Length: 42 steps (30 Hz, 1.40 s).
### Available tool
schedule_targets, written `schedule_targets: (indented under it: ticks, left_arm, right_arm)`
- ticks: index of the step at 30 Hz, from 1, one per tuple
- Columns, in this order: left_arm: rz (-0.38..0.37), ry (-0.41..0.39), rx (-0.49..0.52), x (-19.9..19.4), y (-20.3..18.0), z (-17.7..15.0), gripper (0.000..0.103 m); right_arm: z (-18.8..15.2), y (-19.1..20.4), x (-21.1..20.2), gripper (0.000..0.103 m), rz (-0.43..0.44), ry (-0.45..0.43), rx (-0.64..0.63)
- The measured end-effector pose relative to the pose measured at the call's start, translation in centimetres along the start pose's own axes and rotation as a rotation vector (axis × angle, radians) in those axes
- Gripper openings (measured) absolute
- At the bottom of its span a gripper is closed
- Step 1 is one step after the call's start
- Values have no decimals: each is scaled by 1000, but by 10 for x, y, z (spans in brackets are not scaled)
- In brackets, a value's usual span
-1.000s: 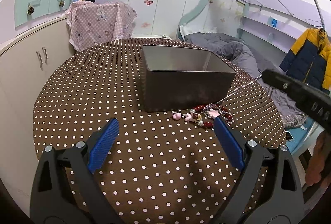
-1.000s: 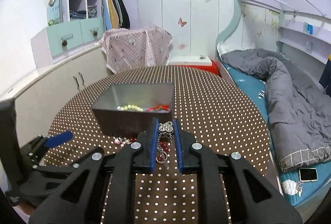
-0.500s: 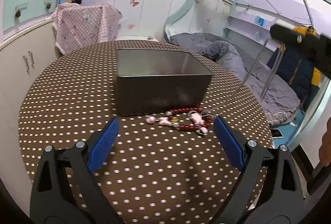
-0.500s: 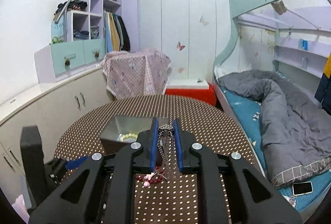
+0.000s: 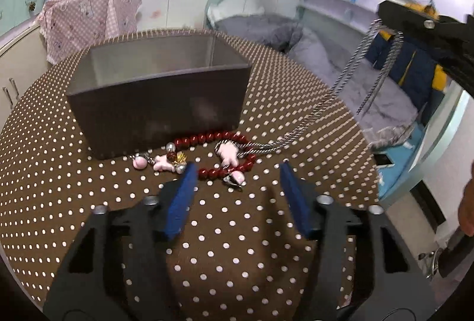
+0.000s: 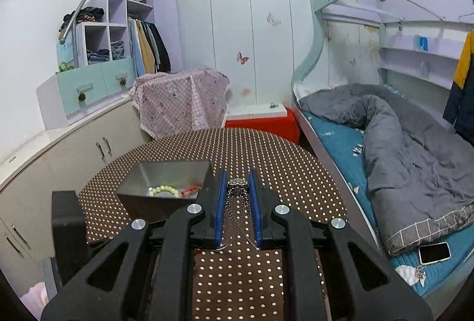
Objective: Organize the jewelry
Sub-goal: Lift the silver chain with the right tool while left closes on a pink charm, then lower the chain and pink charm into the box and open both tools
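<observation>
Jewelry is lying in a tangle on the polka-dot desk, just in front of the grey metal box: a red bead bracelet mixed with pink charms and a silver chain necklace. The right gripper is holding that necklace by its flower-shaped pendant, its jaws closed to a narrow gap around it, and the chain is hanging down between the blue pads. From the left wrist view the chain is running up slantwise from the pile to that raised gripper, with its lower end lying among the red beads. The left gripper is hovering low over the desk just short of the pile, its jaws standing wide apart and gripping nothing. Inside the box a pale green bead bracelet and something red are resting on the bottom.
</observation>
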<state>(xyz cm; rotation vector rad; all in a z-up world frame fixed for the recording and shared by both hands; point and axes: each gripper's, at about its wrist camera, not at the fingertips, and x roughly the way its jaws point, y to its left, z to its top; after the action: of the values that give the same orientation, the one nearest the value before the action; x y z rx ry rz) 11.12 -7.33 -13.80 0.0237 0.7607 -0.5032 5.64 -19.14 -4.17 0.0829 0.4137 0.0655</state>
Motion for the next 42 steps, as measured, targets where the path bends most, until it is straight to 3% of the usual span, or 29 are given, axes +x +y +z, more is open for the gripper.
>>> schedule_targets:
  ticks: [1,2,5,9,27,42]
  left_arm:
    - [5,18,-1,3,-1,2,37]
    - [11,32,1,6,0,2,34]
    - [39,33,23,8,-3,3,31]
    - [67,27,6,8,2,3,15]
    - [55,-58,-27,-21,19,13,13]
    - [108,-182,-22,-61,38,37,13]
  right_arm:
    - [-2,-2,1,13,-3,6,5]
    - [-3,-3,3,13,0,11,9]
    - [-7,-8,8,13,8,27,25]
    - [-9,-13,9,13,15,32,40]
    - [4,-12,1,13,7,-4,26]
    - [60,21,-9,13,52,-156,-63]
